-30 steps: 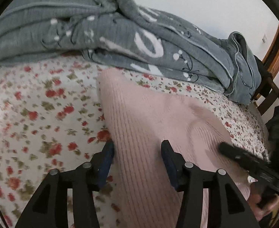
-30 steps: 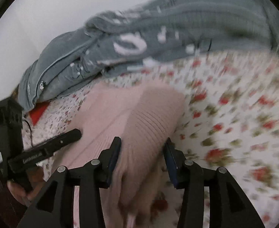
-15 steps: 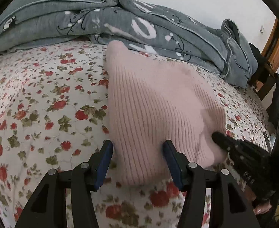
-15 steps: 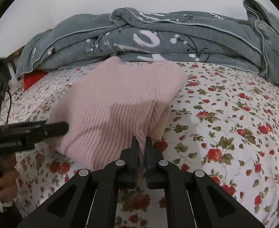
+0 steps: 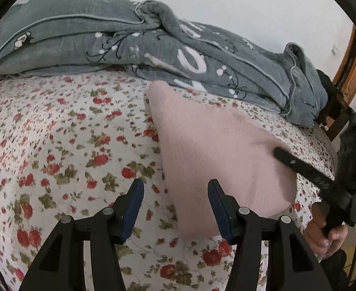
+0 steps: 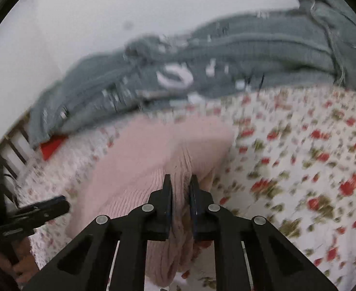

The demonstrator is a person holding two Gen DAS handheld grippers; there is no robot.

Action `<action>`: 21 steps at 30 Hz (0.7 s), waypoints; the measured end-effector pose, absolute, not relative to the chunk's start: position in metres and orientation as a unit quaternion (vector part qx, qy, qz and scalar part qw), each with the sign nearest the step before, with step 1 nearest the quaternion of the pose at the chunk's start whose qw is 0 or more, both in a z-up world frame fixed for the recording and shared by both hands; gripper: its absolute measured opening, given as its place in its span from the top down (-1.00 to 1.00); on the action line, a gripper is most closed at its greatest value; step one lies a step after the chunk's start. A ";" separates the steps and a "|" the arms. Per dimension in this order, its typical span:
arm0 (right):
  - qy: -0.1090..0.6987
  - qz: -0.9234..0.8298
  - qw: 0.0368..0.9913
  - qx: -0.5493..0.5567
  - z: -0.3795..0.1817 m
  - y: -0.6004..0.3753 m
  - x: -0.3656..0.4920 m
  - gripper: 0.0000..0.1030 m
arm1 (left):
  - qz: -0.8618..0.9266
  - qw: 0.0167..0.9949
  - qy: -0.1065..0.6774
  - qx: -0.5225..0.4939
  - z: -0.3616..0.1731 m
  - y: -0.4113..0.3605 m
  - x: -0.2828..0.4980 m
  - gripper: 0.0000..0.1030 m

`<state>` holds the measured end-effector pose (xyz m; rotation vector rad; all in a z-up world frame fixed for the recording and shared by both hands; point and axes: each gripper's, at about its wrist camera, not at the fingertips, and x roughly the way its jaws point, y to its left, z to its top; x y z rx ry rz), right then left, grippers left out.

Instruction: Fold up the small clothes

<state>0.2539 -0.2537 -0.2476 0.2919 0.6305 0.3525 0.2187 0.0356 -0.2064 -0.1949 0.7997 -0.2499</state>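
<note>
Folding step: pink sweater (image 6: 153, 169) on the bed (image 5: 57, 145).
Right hand-held gripper (image 6: 180, 191), jaws just opening slightly, pinches its edge; left hand-held gripper (image 5: 175, 201) unclenched; next, lay the fold.

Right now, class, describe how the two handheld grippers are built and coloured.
Both the left gripper and right gripper have matte black angular linkage arms with silver rivets and flat dark blue pads. Small, unreadable pale lettering marks the left one's side.

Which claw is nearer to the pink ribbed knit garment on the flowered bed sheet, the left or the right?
Right. The right claw is shut on the pink ribbed knit garment, with its near edge between the pads. The left claw stands open, just before its near corner.
</note>
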 end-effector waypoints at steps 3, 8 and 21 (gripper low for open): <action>0.361 0.152 0.911 0.127 -0.270 -0.249 0.267 0.72 | -0.124 0.913 0.376 -0.097 -0.204 0.038 0.226 -0.03; 0.338 0.137 0.928 0.076 -0.249 -0.241 0.264 0.36 | -0.129 0.919 0.363 -0.088 -0.196 0.031 0.255 -0.03; 0.348 0.165 0.923 0.027 -0.271 -0.219 0.307 0.35 | -0.195 0.894 0.398 -0.072 -0.215 0.003 0.371 -0.02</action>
